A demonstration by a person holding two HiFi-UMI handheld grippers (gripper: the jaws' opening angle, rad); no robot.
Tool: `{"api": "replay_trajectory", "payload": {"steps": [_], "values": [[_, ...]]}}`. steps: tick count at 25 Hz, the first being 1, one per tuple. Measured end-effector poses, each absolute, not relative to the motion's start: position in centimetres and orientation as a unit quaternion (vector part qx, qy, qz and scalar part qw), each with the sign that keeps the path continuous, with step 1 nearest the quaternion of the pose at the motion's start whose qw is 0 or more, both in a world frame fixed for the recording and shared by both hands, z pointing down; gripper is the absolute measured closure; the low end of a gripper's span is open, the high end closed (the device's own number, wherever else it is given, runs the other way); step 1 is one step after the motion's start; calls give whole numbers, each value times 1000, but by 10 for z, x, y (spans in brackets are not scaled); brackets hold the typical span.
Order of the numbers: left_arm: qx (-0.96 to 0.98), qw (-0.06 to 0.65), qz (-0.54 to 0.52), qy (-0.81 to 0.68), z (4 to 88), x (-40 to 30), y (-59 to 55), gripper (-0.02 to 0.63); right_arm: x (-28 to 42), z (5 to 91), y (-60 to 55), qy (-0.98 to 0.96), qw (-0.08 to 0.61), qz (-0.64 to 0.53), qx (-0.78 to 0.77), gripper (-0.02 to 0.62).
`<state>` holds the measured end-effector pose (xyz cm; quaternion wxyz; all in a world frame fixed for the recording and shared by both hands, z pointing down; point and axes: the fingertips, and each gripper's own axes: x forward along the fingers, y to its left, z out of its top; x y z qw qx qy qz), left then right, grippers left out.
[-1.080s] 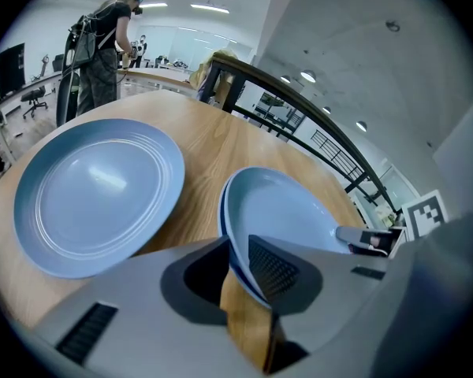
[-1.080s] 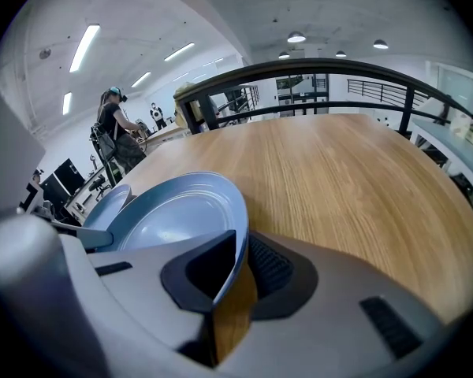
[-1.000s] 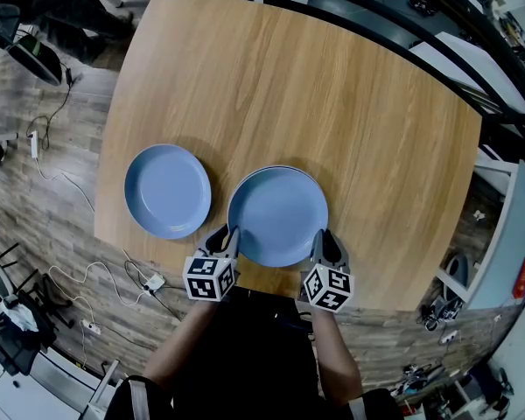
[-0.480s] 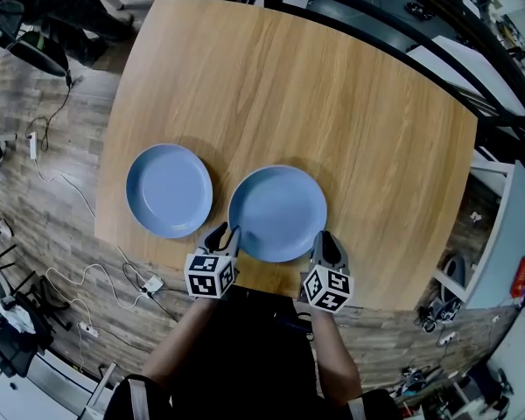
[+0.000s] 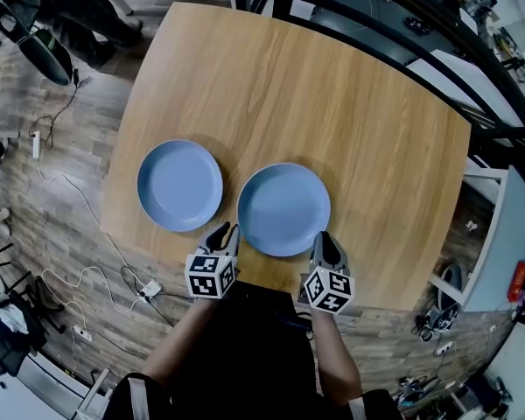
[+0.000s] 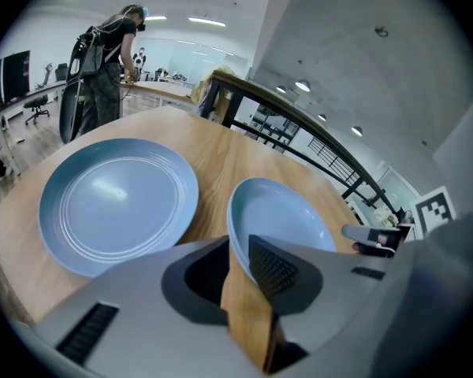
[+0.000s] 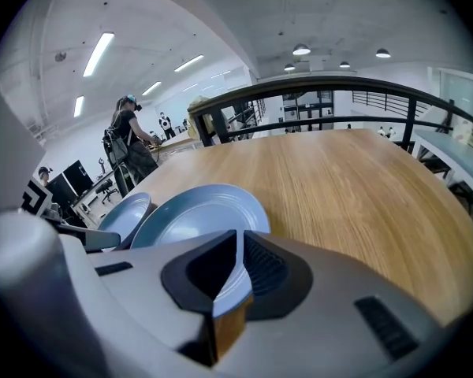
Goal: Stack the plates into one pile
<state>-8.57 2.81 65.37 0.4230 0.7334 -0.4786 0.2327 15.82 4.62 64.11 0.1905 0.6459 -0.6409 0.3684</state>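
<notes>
Two blue plates are on the wooden table (image 5: 332, 86). The left plate (image 5: 180, 185) (image 6: 114, 203) lies alone. The centre plate (image 5: 283, 209) (image 6: 280, 219) (image 7: 197, 215) lies flat near the front edge, and I cannot tell whether another plate is under it. My left gripper (image 5: 226, 232) (image 6: 238, 246) is at its left rim. Its jaws are closing with the rim between them, and a small gap shows beside the rim. My right gripper (image 5: 324, 237) (image 7: 237, 246) is shut on the right rim.
The table's front edge runs just below both grippers. A dark metal railing (image 5: 394, 16) borders the far side. Cables and a power strip (image 5: 149, 285) lie on the floor at the left. A person (image 6: 110, 61) stands far behind the table.
A second ago the centre plate sat slightly nearer me, with a second rim showing behind it. Now only one outline shows. Both grippers stay at its sides.
</notes>
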Motion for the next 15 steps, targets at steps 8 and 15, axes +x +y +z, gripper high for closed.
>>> {"api": "replay_trajectory", "payload": {"steps": [8, 15], "values": [[761, 392, 177, -485, 604, -104, 51, 583, 122, 595, 62, -681, 164, 329, 633, 555], [780, 367, 129, -490, 562, -134, 77, 583, 70, 551, 82, -714, 136, 299, 618, 558]]}}
